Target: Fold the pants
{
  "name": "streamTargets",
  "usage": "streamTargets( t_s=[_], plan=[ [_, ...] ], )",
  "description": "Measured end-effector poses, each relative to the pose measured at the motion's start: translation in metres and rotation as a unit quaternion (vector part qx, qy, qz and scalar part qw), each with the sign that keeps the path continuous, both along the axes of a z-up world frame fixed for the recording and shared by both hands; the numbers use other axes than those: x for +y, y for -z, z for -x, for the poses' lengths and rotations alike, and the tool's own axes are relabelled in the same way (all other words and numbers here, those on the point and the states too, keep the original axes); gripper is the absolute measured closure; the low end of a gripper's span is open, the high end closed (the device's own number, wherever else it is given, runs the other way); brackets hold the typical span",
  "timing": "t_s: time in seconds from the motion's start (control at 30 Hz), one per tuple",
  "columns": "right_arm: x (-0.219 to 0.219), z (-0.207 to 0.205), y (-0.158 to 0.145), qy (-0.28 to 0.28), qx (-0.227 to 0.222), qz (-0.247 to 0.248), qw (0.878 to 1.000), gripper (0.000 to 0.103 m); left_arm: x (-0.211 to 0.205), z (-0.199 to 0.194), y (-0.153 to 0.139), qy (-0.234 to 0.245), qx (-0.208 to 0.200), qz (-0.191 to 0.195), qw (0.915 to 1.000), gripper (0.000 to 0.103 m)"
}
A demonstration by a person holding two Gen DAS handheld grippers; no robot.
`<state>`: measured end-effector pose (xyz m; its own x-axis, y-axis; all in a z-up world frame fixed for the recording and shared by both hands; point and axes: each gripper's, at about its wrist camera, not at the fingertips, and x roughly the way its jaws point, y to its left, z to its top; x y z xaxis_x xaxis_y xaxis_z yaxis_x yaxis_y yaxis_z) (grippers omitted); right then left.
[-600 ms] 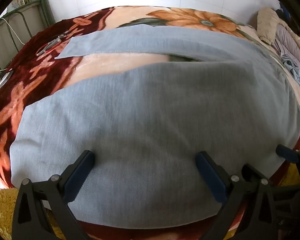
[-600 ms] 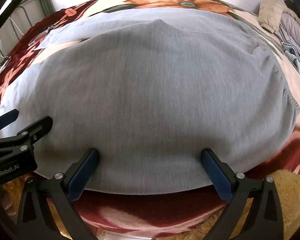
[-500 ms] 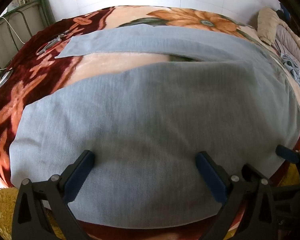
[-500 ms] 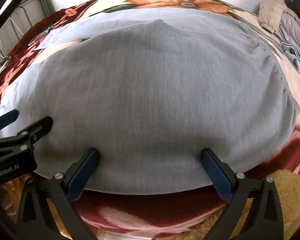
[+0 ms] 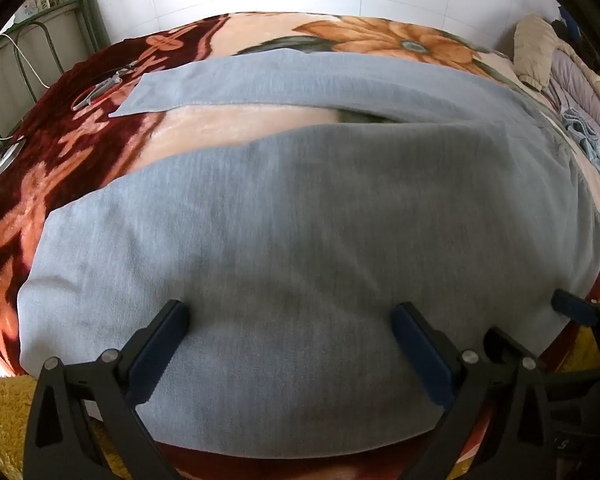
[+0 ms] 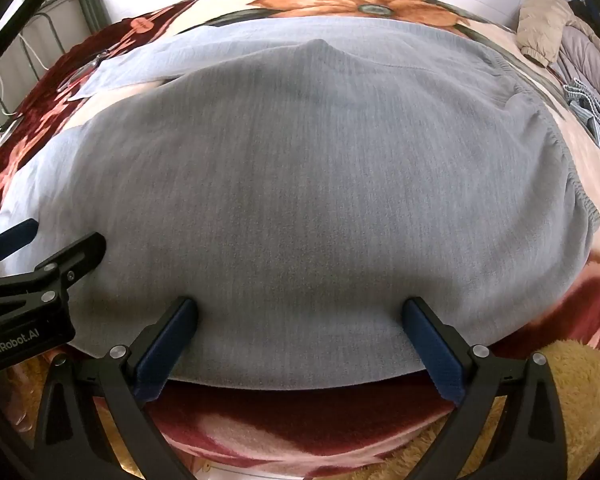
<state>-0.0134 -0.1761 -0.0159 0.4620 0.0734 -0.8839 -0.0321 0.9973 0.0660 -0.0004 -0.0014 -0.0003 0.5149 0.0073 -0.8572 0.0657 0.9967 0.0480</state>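
Note:
Grey pants (image 5: pixel 300 220) lie flat on a red and orange floral blanket (image 5: pixel 60 152), legs to the left, elastic waistband (image 6: pixel 560 152) to the right. The far leg (image 5: pixel 300 80) is spread apart from the near leg. My left gripper (image 5: pixel 288 316) is open over the near leg's front edge, holding nothing. My right gripper (image 6: pixel 300 312) is open over the near edge of the seat part (image 6: pixel 320 200), holding nothing. The left gripper also shows in the right wrist view (image 6: pixel 48 248), to the left.
Scissors (image 5: pixel 98 90) and a small white device (image 5: pixel 8 158) lie on the blanket at the left. A beige pillow (image 5: pixel 534 48), a quilt and a blue-grey cloth (image 5: pixel 580 128) lie at the right. A yellow fluffy rug (image 6: pixel 560 400) is below the bed edge.
Both grippers have edged slightly forward over the pants' near edge. The pants have not moved.

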Motion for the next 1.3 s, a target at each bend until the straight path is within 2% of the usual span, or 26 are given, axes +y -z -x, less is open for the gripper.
streamTargets(
  t_s=[1.3],
  plan=[
    [0.0002, -0.0069, 0.0003, -0.002, 0.011, -0.001, 1.000, 0.000, -0.0057, -0.0009, -0.0032, 0.001, 0.003, 0.004, 1.0000, 0.000]
  ],
)
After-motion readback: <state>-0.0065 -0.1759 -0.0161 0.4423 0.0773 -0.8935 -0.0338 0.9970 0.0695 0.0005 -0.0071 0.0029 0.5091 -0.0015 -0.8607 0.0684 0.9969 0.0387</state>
